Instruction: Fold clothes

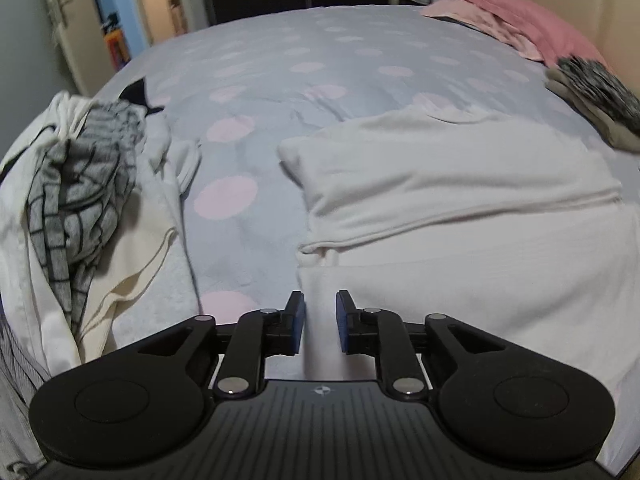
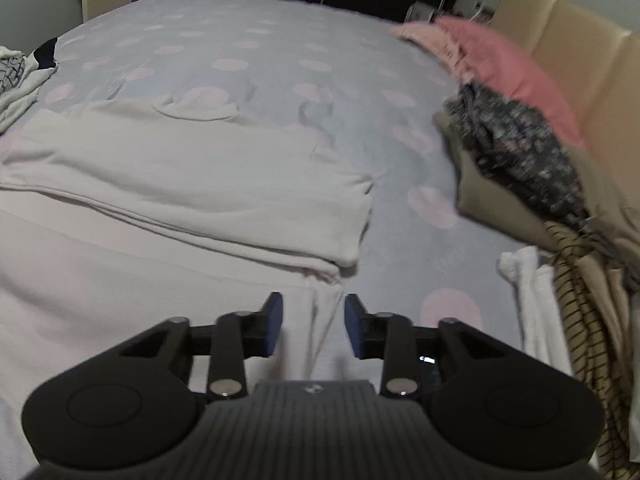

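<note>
Left wrist view: left gripper (image 1: 320,322) low over near left edge of pale pink soft garment (image 1: 460,208), blue-padded fingers apart, cloth edge between, contact unclear. Garment spread mid-bed on grey pink-dotted bedspread (image 1: 248,92), upper part folded over. Right gripper (image 2: 313,326) fingers apart astride garment's near right edge.

white garment (image 1: 460,184) | grey bedspread (image 1: 280,60), pink dots | pink pillow (image 2: 508,68)

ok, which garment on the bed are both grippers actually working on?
The white garment, spread flat and part-folded mid-bed. The left gripper and right gripper each straddle its near edge, jaws open. The checked grey garment and floral dark garment sit in side piles.
</note>
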Motion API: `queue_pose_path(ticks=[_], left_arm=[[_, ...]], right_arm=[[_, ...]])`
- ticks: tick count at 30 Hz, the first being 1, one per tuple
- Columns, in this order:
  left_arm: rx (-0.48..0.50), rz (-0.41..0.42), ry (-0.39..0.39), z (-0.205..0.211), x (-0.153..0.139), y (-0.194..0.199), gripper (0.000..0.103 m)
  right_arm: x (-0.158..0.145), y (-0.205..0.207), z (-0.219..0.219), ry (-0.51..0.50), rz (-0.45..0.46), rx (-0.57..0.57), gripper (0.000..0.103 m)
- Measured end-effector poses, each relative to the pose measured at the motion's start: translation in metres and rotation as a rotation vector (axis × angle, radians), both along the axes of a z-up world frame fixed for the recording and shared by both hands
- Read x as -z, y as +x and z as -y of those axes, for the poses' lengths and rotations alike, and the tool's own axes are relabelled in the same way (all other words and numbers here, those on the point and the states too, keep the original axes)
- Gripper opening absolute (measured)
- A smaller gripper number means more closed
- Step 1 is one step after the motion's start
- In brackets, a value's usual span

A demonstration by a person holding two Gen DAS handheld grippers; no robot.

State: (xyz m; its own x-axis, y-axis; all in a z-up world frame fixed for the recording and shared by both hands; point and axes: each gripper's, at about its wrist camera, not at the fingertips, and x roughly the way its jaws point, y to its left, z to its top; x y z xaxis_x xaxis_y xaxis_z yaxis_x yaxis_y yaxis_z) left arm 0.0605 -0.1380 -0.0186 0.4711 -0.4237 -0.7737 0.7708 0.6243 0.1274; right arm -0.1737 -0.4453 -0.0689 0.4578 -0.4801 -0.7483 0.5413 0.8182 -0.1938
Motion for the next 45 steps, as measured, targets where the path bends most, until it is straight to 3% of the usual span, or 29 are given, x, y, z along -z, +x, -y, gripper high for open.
queue_pose_path(ticks=[4, 6, 14, 20, 24, 38, 45], left_arm=[[0.117, 0.151, 0.054, 0.003, 0.006, -0.034, 0.033], [0.221, 0.199, 0.087, 0.004, 0.012, -0.054, 0.037], [0.549, 0.258, 0.238, -0.005, 0.035, -0.129, 0.04], [0.704, 0.334, 0.379, -0.015, 0.058, -0.169, 0.052], [0.735, 0.408, 0.463, -0.02, 0.075, -0.179, 0.067], [0.612, 0.444, 0.357, -0.025, 0.087, -0.168, 0.103], [0.504, 0.294, 0.307, -0.016, 0.076, -0.148, 0.103]], right_arm=[[0.012, -0.009, -0.026, -0.089, -0.016, -0.111, 0.038], [0.02, -0.012, -0.047, -0.121, -0.052, -0.216, 0.037], [0.047, -0.035, -0.139, -0.281, -0.216, -0.676, 0.041], [0.069, -0.059, -0.173, -0.442, -0.311, -0.852, 0.047], [0.075, -0.066, -0.181, -0.526, -0.343, -0.88, 0.06], [0.086, -0.076, -0.19, -0.624, -0.323, -0.901, 0.071], [0.089, -0.085, -0.194, -0.64, -0.325, -0.896, 0.071]])
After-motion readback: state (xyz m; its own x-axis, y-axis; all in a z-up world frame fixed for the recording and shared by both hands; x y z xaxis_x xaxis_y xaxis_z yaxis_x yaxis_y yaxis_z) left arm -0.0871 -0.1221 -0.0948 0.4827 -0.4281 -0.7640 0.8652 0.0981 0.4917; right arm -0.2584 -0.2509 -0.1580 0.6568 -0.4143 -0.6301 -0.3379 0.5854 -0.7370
